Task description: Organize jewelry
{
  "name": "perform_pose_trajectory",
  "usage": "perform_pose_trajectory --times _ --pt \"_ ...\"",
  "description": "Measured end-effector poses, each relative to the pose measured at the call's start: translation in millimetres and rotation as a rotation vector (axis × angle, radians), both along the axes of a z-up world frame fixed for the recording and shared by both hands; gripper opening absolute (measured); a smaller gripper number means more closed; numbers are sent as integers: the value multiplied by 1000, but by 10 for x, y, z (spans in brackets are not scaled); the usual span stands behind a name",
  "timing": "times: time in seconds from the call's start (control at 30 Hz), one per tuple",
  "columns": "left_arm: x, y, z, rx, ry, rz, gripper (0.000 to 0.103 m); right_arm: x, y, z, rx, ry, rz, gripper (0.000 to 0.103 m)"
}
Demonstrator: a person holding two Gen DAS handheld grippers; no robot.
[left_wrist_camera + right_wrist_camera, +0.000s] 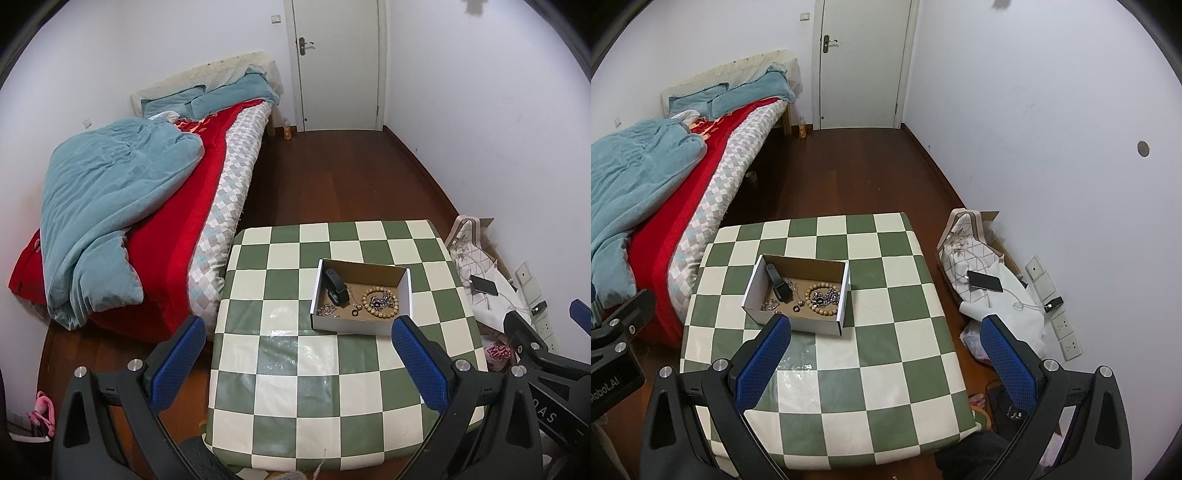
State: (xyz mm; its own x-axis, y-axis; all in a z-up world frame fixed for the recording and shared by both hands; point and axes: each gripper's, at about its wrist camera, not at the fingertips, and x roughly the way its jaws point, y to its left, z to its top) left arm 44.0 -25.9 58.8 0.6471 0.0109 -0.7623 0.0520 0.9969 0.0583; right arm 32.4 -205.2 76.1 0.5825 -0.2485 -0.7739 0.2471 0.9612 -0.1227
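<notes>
Both my grippers, left gripper (298,330) and right gripper (885,328), hang spread wide, holding nothing. Cardboard box (360,325) on checkered table (332,387) holds bead bracelet (380,301), chains, maybe a black watch (336,286). Bed (147,206) left.

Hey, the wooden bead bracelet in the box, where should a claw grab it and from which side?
Probably from straight above, pinching one stretch of the bead bracelet ring across its beads. It lies flat on the floor of the box, whose walls block a sideways approach. Take the near arc: a silver chain sits inside the loop, so keep one finger clear of it. Both claws are open and empty.
</notes>
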Motion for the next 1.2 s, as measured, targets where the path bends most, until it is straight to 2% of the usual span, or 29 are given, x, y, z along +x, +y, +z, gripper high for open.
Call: perform_pose_trajectory --times 1.2 --pt "-11 80 58 -1 -19 17 103 17 25 162 -4 -15 17 103"
